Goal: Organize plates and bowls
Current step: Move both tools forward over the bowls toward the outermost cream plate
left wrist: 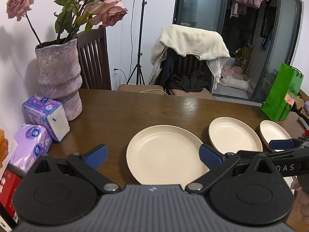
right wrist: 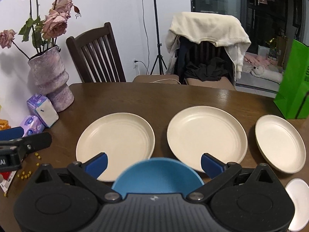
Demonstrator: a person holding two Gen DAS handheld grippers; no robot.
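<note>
On the far left of the tabletop [right wrist: 173, 98] the vase [right wrist: 51, 81] and the tissue packs [right wrist: 41, 110] sit pushed against the wall, out of the way of the dishes, so I judge nothing there needs touching.

My left claw [left wrist: 152, 156] hangs low over the near edge with its blue pads spread wide and nothing between them. The largest cream plate [left wrist: 164, 154] lies flat right in front of it, between the fingers as that camera sees it; I read this as lining up on its rim, though no contact shows.

Next along is the middle cream plate [right wrist: 206, 137], set just beside the first without overlapping, then the small cream plate [right wrist: 280, 147] near the green bag [right wrist: 293, 81]. They run in one row, each flat and apart, so stacking by size looks like the sensible order.

My right claw [right wrist: 153, 163] is also spread and pinches nothing. A blue bowl [right wrist: 157, 176] sits close under it, between the fingers, in front of the plates. I cannot tell whether the pads touch it. A white dish [right wrist: 297, 203] peeks in at the far right edge.
</note>
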